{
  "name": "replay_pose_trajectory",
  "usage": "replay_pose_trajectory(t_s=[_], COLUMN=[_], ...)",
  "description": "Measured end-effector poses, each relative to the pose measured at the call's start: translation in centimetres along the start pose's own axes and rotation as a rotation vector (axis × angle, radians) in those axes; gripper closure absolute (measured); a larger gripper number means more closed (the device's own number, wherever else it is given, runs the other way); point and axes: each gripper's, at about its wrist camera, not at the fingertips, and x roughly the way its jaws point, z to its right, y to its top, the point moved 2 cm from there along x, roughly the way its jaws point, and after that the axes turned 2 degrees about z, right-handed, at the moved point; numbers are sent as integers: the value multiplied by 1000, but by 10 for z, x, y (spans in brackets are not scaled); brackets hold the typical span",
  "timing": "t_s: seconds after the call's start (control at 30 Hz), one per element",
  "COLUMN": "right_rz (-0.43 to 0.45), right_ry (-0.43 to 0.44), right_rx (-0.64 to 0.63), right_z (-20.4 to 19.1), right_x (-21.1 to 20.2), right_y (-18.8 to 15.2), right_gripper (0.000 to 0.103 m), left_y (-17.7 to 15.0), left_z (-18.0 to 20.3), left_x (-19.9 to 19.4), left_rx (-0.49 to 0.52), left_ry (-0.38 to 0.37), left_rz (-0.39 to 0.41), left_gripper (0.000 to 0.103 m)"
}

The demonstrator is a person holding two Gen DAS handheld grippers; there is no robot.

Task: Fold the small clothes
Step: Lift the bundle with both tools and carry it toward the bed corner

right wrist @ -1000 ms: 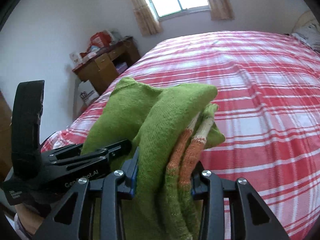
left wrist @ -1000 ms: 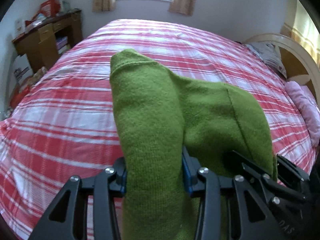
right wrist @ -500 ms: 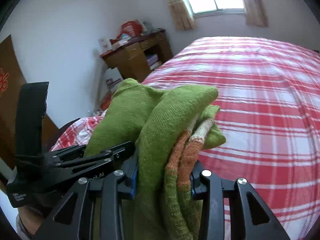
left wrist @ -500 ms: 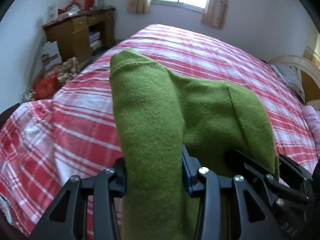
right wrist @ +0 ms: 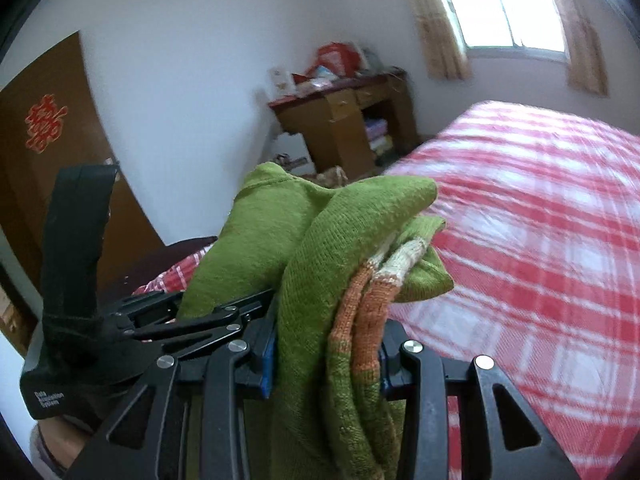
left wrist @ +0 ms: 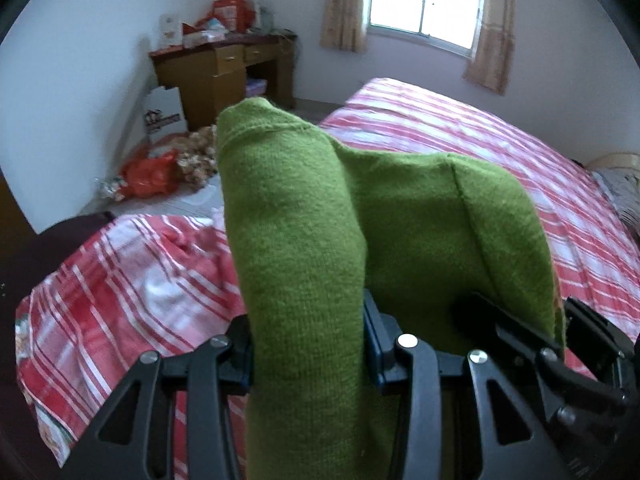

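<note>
Currently green knit garment (left wrist: pixel 300 240) bunched, pinched in left claw (left wrist: pixel 306 352) and right claw (right wrist: pixel 326 356), above plaid bed (right wrist: pixel 540 240).

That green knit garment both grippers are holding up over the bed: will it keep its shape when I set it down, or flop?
Probably flop: the green knit garment bulges and bends around the left gripper and bunches in folds at the right gripper. It looks soft and thick, so likely light and grippy, not slippery. Loose layers may spread on the bed.
</note>
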Motion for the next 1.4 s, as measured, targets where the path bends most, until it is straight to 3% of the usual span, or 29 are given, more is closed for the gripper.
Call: replay_pose_trajectory(t_s=[0.2,0.33,0.57,0.67,0.77,0.83,0.93,1.07,1.13,1.17,1.23,1.33,1.4], right_rz=[0,-42,-90,-125,-170,-175,-192,-363,-371,-370,-388,-349,-244], right_ry=[-4,-43,-48,37,102,131,198,290,359,354,281,245,262], right_rx=[-32,12,73,190,263,314,433,517,505,468,382,208,117], right_z=[14,38,65,82,99,115,140,153,145,139,127,101,87], right_x=[54,92,113,110,110,110,121,171,184,190,198,192,175], right_y=[6,1,-1,-3,1,10,22,25,30,35,41,53,67], right_gripper=[66,67,67,61,45,31,27,27,27,28,64,71,74], left_y=[15,13,12,12,18,25,37,42,41,42,43,44,46], left_z=[-18,-18,-24,-32,-47,-63,-74,-69,-67,-68,-70,-65,-60], left_x=[47,86,90,84,88,93,105,130,133,133,132,123,119], left_rx=[2,-9,-26,-35,-85,-162,-228,-225,-217,-222,-240,-203,-175], left_ry=[59,65,42,-18,-102,-176,-246,-231,-234,-240,-232,-181,-146], left_rz=[3,-50,-50,-60,-110,-152,-173,-234,-237,-231,-216,-167,-122], left_gripper=[60,60,59,55,44,31,27,27,27,27,37,46,46])
